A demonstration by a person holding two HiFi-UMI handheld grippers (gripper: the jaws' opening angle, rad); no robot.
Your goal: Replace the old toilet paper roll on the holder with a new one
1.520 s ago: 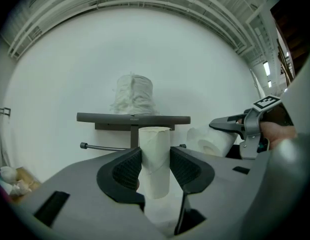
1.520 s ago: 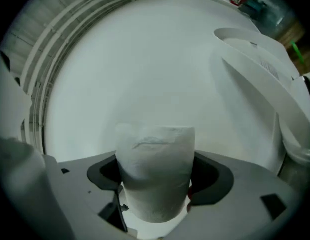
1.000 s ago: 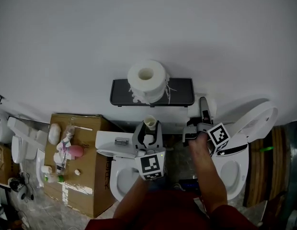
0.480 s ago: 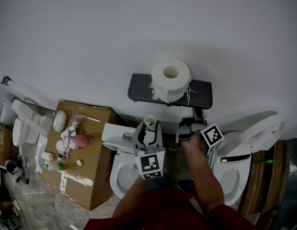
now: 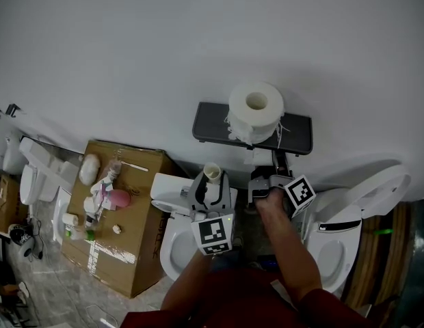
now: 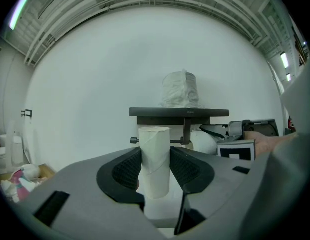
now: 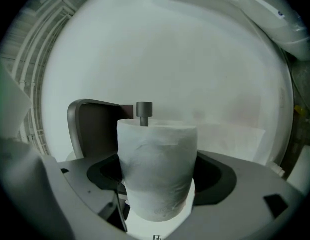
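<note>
Nearest: the person's forearms enter the head view from the bottom edge, each hand on a gripper.

Left gripper (image 5: 212, 186): jaws closed on a bare cardboard tube (image 6: 154, 156). The tube stands upright between the pads and its open top clears the jaws. This gripper hangs above a white toilet (image 5: 169, 248).

Right gripper (image 7: 158, 176): jaws closed on a small toilet paper roll (image 7: 157, 194). The roll is white with a slightly ragged wrap, and it fills the gap between the pads. In the left gripper view this roll shows just right of the holder's stem. The grippers sit near each other, the right slightly closer to the wall.

To the right stands a second toilet (image 5: 338, 241) with its lid (image 5: 379, 183) raised. To the left a cardboard box (image 5: 130, 251) sits on the floor with small items on top, among them a pink object (image 5: 117, 198). More white fixtures sit past it at the far left.

Holder: a dark shelf (image 5: 304, 134) is fixed to the white wall (image 5: 198, 39), with a thin rod (image 6: 177, 141) slung beneath it. In the right gripper view the rod's capped end (image 7: 144, 108) shows just past the top edge of the small roll. I cannot tell whether they touch.

Farthest: a large roll (image 5: 256, 109) stands on end on top of the shelf, loose shreds hanging at its sides.
</note>
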